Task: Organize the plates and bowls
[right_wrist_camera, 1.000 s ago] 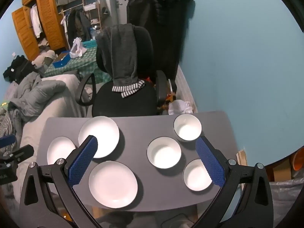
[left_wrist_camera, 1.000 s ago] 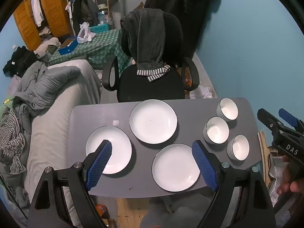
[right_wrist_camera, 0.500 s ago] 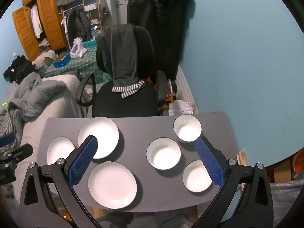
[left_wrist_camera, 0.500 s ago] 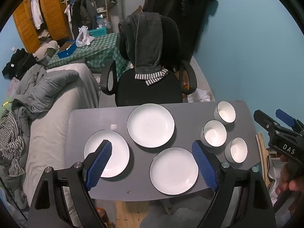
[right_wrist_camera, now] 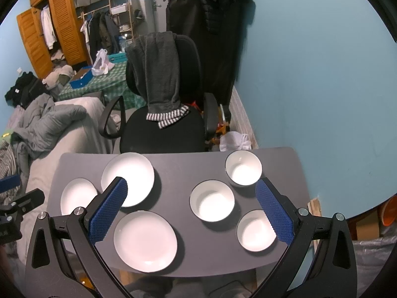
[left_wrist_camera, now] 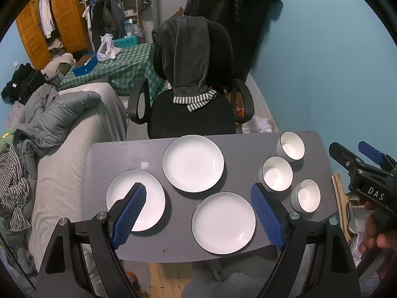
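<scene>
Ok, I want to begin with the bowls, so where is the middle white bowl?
The middle white bowl sits right of centre on the grey table, between the far white bowl and the near white bowl.

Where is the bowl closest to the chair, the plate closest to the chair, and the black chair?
Far bowl (right_wrist_camera: 243,168): right wrist view, inside its white hollow.
Far plate (left_wrist_camera: 193,163): left wrist view, middle of its flat face.
Office chair (left_wrist_camera: 191,119): left wrist view, on the black seat.
</scene>
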`<state>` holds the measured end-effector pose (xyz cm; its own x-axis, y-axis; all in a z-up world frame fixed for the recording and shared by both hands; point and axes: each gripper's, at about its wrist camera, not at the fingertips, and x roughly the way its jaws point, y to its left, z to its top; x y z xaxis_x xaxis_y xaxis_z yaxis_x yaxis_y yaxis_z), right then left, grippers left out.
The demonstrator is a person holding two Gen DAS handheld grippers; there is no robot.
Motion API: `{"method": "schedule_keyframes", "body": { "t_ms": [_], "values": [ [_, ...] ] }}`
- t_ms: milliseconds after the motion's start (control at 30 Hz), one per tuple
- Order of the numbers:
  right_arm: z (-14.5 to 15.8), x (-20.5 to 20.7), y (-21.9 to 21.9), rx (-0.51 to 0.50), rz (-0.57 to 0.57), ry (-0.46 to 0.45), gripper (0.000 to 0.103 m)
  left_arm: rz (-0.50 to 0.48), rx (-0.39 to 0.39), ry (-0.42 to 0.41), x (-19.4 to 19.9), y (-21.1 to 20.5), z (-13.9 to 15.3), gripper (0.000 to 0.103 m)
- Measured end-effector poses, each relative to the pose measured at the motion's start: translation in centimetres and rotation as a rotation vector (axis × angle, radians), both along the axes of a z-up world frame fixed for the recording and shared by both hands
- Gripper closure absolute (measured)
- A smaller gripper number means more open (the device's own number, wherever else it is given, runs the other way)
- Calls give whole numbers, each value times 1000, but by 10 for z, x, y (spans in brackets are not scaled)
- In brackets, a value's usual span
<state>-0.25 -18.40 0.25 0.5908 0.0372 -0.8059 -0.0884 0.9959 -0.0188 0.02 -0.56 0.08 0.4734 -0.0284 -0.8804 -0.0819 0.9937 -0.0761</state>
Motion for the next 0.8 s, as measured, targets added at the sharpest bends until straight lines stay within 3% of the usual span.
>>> {"method": "schedule_keyframes", "body": {
  "t_ms": [800],
  "values": [
    [0, -2, 0, 8, 2, 2, 2, -2, 4, 7, 4, -6, -3, 16]
  ]
}}
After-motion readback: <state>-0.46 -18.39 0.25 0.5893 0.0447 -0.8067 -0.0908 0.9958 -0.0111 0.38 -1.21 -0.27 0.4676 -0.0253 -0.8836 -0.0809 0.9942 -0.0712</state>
